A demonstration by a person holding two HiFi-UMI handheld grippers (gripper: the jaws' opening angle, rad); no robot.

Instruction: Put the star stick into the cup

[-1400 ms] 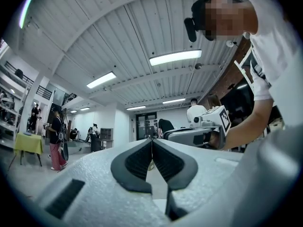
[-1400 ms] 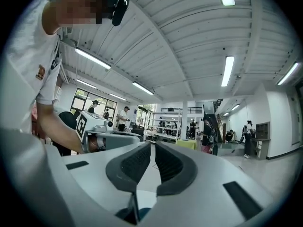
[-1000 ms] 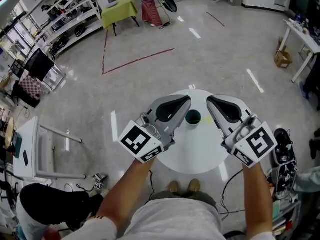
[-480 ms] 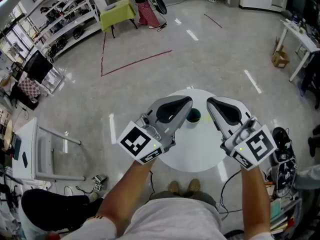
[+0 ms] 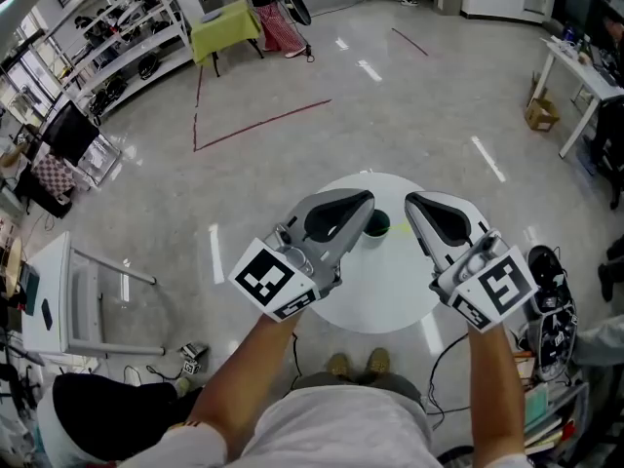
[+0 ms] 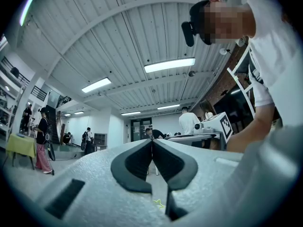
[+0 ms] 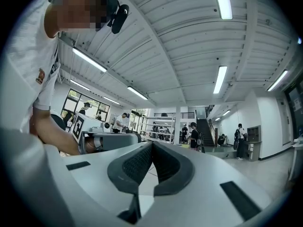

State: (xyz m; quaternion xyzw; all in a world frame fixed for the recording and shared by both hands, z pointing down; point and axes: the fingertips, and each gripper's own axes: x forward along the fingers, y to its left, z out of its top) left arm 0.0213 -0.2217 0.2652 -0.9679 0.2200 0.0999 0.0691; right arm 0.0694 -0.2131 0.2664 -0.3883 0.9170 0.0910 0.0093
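Note:
A dark green cup (image 5: 376, 224) stands on the round white table (image 5: 390, 291), between my two grippers in the head view. Beside it on the right lies a thin yellow stick (image 5: 398, 229), mostly hidden. A small yellow star (image 6: 159, 203) shows low in the left gripper view, through the gap under the jaws. My left gripper (image 5: 368, 198) (image 6: 152, 143) is shut with nothing in it, raised above the table left of the cup. On the cup's other side my right gripper (image 5: 410, 201) (image 7: 152, 144) is shut and empty. Both gripper views look upward at the ceiling.
The table stands on a glossy grey floor with red tape lines (image 5: 258, 123). Shelves (image 5: 117, 37) and a yellow-green table (image 5: 229, 19) are far back left. A white desk (image 5: 585, 76) is at the right. People stand in the background of both gripper views.
Both grippers stay in nearly the same place, shut. The head view has drifted slightly, so the room has shifted a little in the picture.

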